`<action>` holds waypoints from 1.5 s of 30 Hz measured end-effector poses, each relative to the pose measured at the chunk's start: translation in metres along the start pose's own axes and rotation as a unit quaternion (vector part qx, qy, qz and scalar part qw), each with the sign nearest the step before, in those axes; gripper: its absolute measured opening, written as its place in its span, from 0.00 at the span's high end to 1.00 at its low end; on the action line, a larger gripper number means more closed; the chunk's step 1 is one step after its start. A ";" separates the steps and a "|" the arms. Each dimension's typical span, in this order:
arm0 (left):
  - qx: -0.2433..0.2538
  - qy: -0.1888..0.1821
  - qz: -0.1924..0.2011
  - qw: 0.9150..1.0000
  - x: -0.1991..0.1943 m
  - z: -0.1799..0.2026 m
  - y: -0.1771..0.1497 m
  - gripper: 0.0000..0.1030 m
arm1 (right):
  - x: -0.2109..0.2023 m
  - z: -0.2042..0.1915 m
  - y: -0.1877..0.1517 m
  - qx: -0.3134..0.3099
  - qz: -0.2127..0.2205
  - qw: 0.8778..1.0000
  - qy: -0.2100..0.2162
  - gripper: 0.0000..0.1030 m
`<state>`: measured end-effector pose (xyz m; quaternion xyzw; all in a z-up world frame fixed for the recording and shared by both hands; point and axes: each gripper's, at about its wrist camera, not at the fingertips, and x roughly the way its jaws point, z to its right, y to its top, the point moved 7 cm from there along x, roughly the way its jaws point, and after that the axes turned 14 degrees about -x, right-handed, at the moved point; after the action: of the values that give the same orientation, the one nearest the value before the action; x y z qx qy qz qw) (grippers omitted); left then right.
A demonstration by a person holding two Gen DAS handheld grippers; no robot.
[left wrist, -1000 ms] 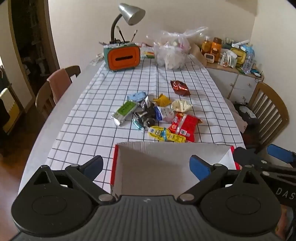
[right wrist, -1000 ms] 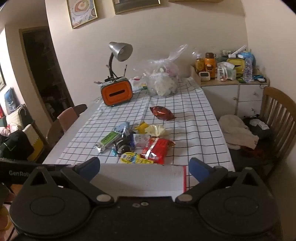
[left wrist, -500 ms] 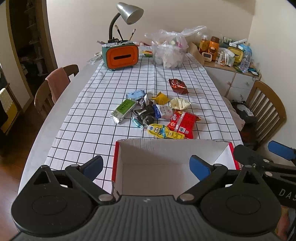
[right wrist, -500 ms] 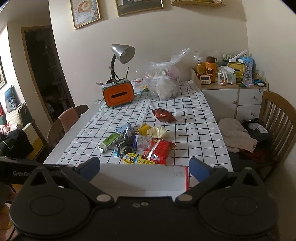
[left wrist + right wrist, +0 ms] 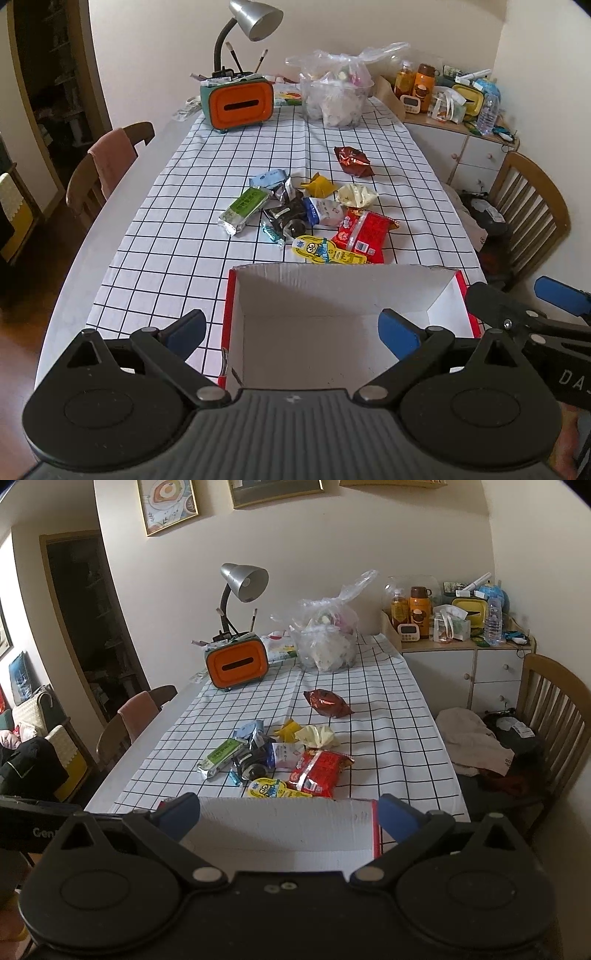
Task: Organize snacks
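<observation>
Snacks (image 5: pixel 314 218) lie heaped beyond the open box (image 5: pixel 343 295), both hand-held grippers spread.

A long table (image 5: pixel 92 236) is covered by a white checked cloth (image 5: pixel 192 236). On the cloth, a red cardboard box (image 5: pixel 343 295) is set at the near end, loose snack packets (image 5: pixel 314 214) are scattered mid-table, and an orange tissue box (image 5: pixel 238 105) and a clear plastic bag (image 5: pixel 336 92) are placed at the far end.
</observation>
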<state>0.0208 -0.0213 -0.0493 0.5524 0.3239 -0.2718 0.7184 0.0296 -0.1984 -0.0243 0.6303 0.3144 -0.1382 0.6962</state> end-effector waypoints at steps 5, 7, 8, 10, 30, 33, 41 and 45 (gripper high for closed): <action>-0.001 0.001 -0.001 1.000 -0.002 0.000 -0.001 0.03 | -0.001 0.001 -0.002 0.001 0.000 1.000 -0.004 0.01; -0.001 0.000 -0.001 1.000 -0.002 0.001 -0.001 0.03 | -0.002 0.001 -0.002 0.002 0.001 1.000 -0.005 0.01; 0.000 0.000 -0.001 1.000 -0.002 0.001 -0.001 0.03 | -0.002 0.001 -0.002 0.002 0.000 1.000 -0.005 0.01; 0.001 0.000 0.001 1.000 -0.003 0.001 -0.002 0.03 | -0.004 0.002 -0.001 0.001 0.001 1.000 -0.006 0.01; 0.005 -0.004 0.003 1.000 -0.006 0.009 -0.001 0.03 | -0.008 0.006 -0.001 -0.001 0.004 1.000 -0.015 0.01; 0.005 -0.005 0.004 1.000 -0.005 0.011 -0.001 0.03 | -0.009 0.007 0.000 -0.006 0.005 1.000 -0.015 0.01; 0.000 0.007 0.013 1.000 -0.001 0.013 0.008 0.03 | -0.003 0.010 0.007 -0.028 0.006 1.000 0.004 0.01; 0.003 0.017 0.015 1.000 0.008 0.007 0.020 0.03 | 0.011 0.009 0.009 -0.037 -0.013 0.999 0.017 0.01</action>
<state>0.0420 -0.0231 -0.0416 0.5639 0.3266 -0.2523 0.7153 0.0462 -0.2030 -0.0237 0.6026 0.3394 -0.1247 0.7115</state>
